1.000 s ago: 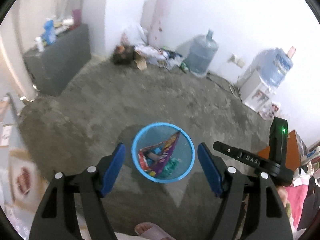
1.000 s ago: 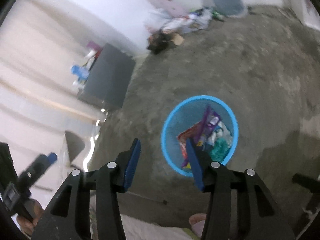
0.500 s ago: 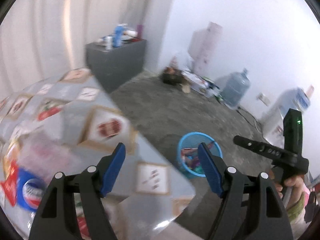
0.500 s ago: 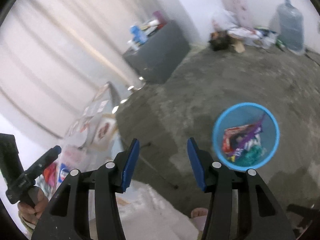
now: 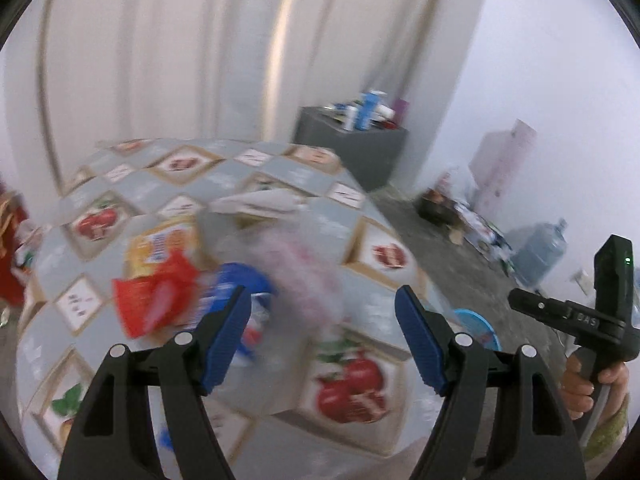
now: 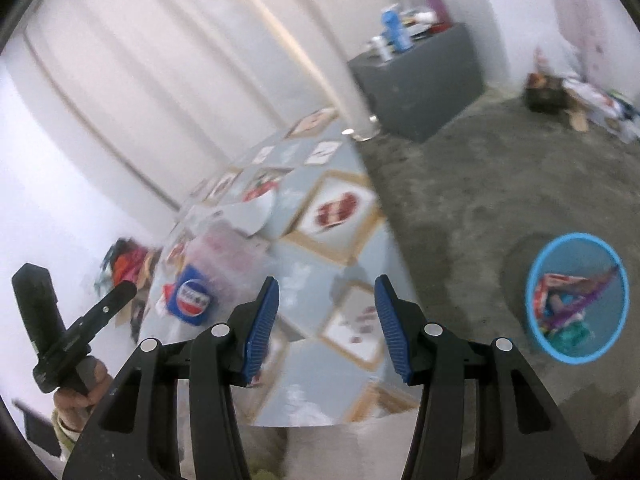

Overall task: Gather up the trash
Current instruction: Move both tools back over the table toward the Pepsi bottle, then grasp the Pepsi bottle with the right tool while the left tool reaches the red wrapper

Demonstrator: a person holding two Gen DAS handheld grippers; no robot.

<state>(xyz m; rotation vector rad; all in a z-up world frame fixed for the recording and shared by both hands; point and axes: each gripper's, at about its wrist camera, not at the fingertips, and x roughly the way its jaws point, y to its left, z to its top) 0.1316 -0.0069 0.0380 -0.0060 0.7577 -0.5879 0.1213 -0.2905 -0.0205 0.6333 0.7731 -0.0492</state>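
A: In the left wrist view, what lay in front of the left gripper (image 5: pixel 322 336)?

B: Its jaws stood released, nothing between them. Below them, on the table (image 5: pixel 280 184) with the fruit-patterned cloth, the trash sat in a loose heap: a red wrapper (image 5: pixel 154 300), a yellow packet (image 5: pixel 160 246), a blue packet (image 5: pixel 240 292) and a crumpled clear plastic bag (image 5: pixel 296 264). All of it was blurred.

A: How would that stuff handle?

B: I judged it light, thin and crinkly, likely slick. A pinch on a loose edge or corner should do; the clear bag would collapse, so a bunched fold seemed the best hold.

A: And the bin?

B: Only a sliver of the blue basket (image 5: pixel 478 326) showed past the table edge; its contents were hidden there.

A: The right wrist view?

B: The right gripper (image 6: pixel 327 324) was released too, empty, over the near table corner. The blue packet (image 6: pixel 192 300) and clear bag (image 6: pixel 228 256) lay to its left, a white bowl-like thing (image 6: pixel 256 210) beyond. The basket (image 6: pixel 536 272) stood on the concrete floor (image 6: pixel 480 184), well apart from the table, already holding wrappers (image 6: pixel 576 298): red, purple, something teal.
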